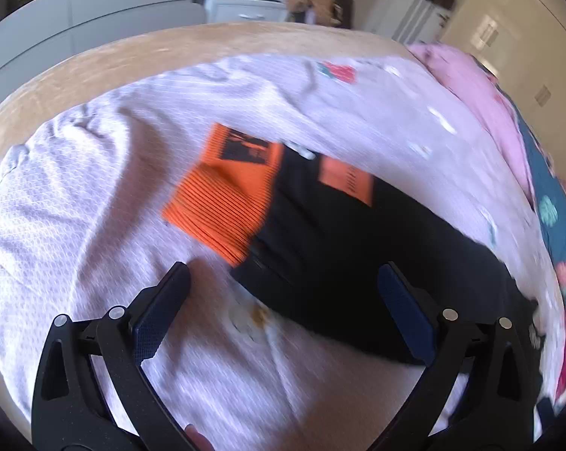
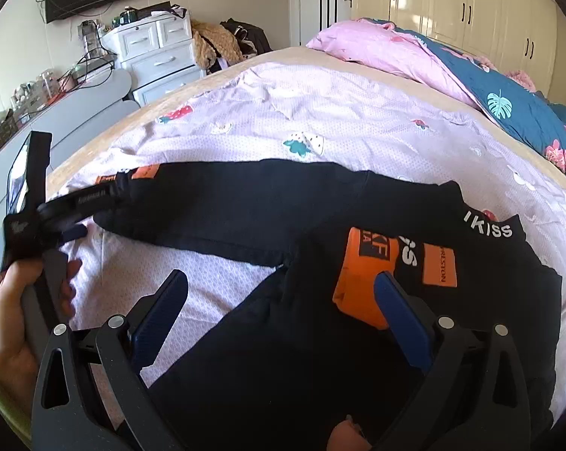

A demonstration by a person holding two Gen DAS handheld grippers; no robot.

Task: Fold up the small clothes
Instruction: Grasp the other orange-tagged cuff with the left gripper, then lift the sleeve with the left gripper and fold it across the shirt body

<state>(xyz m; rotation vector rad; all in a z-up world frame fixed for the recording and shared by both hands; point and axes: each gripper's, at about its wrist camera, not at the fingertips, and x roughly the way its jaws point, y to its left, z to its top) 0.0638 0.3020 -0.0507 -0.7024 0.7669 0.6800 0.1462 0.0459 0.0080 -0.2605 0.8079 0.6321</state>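
Note:
Black trousers (image 2: 267,203) with orange cuffs and orange patches lie on the lilac bedsheet (image 2: 320,112). One leg stretches left; the other is folded back so its orange cuff (image 2: 361,274) rests near the "KISS" waistband (image 2: 487,227). My right gripper (image 2: 283,282) is open just above the folded leg. My left gripper (image 1: 283,274) is open and empty over the end of the stretched leg, whose orange cuff (image 1: 226,195) lies just ahead. The left gripper also shows in the right wrist view (image 2: 76,221) at the leg's far end. The left wrist view is blurred.
A pink and blue floral quilt (image 2: 471,75) is heaped along the bed's right side. The tan mattress edge (image 2: 106,135) runs at the left and far side. White drawers (image 2: 162,56), a grey desk and wardrobes stand beyond the bed.

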